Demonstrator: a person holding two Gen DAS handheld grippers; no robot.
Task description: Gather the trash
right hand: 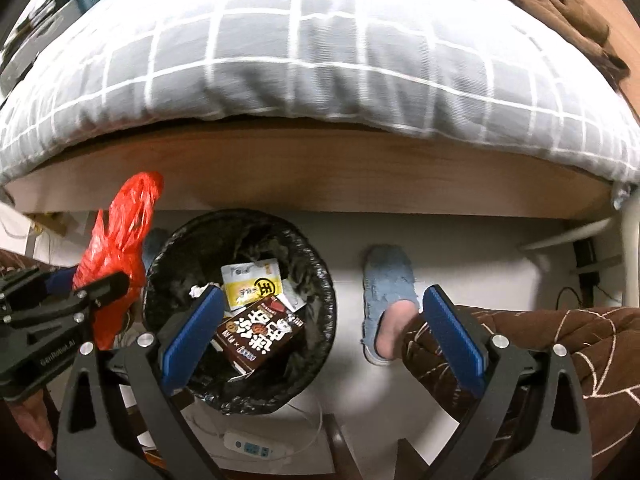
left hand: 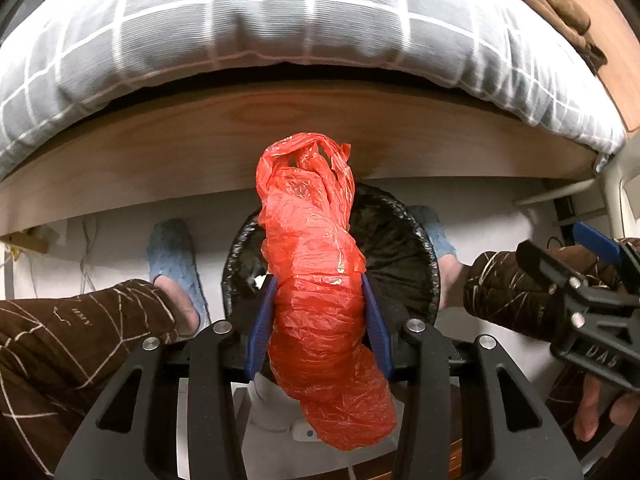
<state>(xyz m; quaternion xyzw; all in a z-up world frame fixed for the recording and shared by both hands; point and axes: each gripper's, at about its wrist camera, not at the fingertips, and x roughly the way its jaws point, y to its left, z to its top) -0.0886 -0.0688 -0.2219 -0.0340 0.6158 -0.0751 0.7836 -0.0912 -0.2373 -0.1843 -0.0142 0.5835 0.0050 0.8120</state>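
Observation:
My left gripper (left hand: pixel 319 288) is shut on a crumpled red plastic bag (left hand: pixel 316 280) and holds it above a round bin lined with a black bag (left hand: pixel 404 240). In the right wrist view the red bag (right hand: pixel 120 240) hangs at the left, beside the bin (right hand: pixel 320 280). The bin holds a brown snack box (right hand: pixel 260 330), a yellow-and-white packet (right hand: pixel 252 282) and some paper. My right gripper (right hand: pixel 318 306) is open and empty, over the bin's right side; it also shows at the right edge of the left wrist view (left hand: pixel 592 264).
A bed with a grey checked duvet (right hand: pixel 320 60) and a wooden side board (right hand: pixel 320 176) runs across behind the bin. The person's feet in blue slippers (right hand: pixel 386 280) and brown quilted trouser legs (right hand: pixel 560 352) flank the bin. A white controller with a cable (right hand: pixel 250 446) lies on the floor.

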